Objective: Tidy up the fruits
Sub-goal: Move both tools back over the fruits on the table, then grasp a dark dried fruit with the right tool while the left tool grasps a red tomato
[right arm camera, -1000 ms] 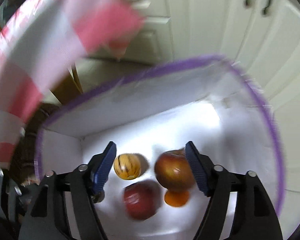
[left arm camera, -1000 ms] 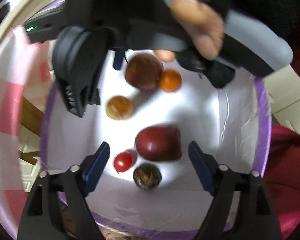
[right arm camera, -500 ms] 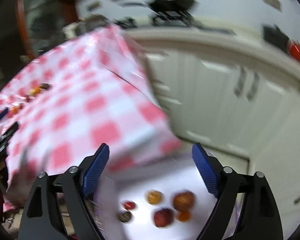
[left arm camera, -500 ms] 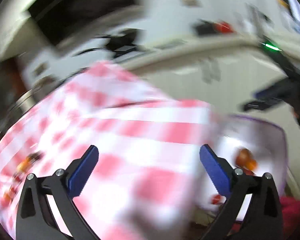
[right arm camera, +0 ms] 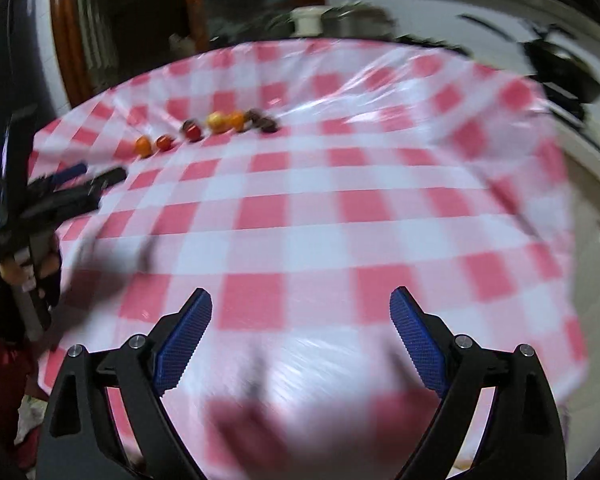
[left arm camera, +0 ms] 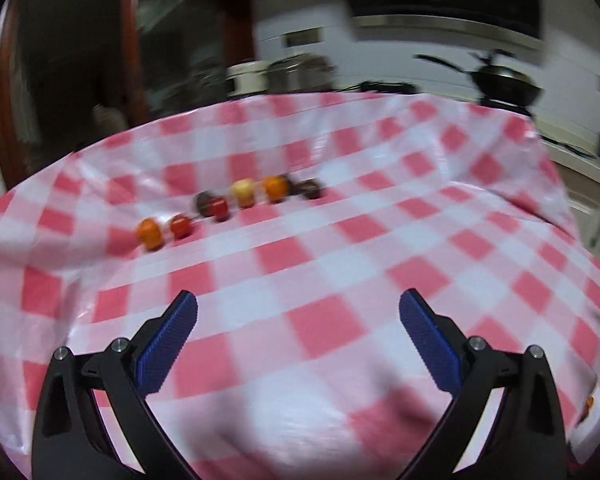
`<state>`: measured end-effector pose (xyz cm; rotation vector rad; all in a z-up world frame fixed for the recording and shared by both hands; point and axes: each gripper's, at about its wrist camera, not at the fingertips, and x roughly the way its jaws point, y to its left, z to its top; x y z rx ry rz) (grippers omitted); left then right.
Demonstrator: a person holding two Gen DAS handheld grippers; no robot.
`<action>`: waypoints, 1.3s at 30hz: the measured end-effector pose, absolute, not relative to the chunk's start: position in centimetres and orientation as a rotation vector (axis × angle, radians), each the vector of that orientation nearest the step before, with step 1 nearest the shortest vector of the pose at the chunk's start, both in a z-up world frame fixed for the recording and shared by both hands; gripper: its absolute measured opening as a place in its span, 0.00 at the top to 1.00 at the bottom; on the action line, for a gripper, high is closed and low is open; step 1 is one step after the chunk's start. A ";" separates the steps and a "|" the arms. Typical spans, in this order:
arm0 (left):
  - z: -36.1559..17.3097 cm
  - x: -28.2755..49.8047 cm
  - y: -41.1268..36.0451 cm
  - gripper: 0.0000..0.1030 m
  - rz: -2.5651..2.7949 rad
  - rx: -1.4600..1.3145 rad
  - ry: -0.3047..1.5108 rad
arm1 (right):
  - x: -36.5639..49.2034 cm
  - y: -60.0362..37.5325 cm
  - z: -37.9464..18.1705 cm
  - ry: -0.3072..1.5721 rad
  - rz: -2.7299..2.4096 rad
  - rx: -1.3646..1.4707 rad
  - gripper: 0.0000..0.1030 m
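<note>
Several small fruits lie in a row far back on the red-and-white checked tablecloth [left arm camera: 300,264]: an orange one [left arm camera: 150,233], a red one [left arm camera: 181,226], a dark one with a red one [left arm camera: 212,206], a yellow one [left arm camera: 243,193], another orange one [left arm camera: 276,188] and a dark one [left arm camera: 310,189]. The same row of fruits [right arm camera: 204,130] shows in the right wrist view. My left gripper [left arm camera: 298,344] is open and empty, well short of the row. My right gripper [right arm camera: 300,334] is open and empty too. The left gripper [right arm camera: 66,188] appears at the left edge of the right wrist view, held by a hand.
A counter with metal pots [left arm camera: 284,74] and a dark pan [left arm camera: 504,84] runs behind the table. A dark wooden frame [right arm camera: 66,40] stands at the back left. The cloth hangs over the table's right edge [right arm camera: 560,184], with white cabinets beyond.
Both grippers have swung up from the purple-rimmed white container of fruits to face the table. The container and its fruits have dropped out of view. Both stay open.
</note>
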<state>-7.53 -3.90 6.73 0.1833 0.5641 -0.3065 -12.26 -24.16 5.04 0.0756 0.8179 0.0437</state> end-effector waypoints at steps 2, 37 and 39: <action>6.8 -6.3 -2.5 0.02 -0.273 0.173 0.576 | -9.7 -22.7 4.0 0.824 0.057 0.087 0.15; 3.9 10.3 4.7 0.02 -0.090 -0.205 0.597 | 25.8 -18.9 0.8 0.906 0.070 -0.028 0.53; 3.8 10.4 5.1 0.02 -0.073 -0.221 0.602 | 25.7 -19.1 0.9 0.896 0.062 -0.032 0.60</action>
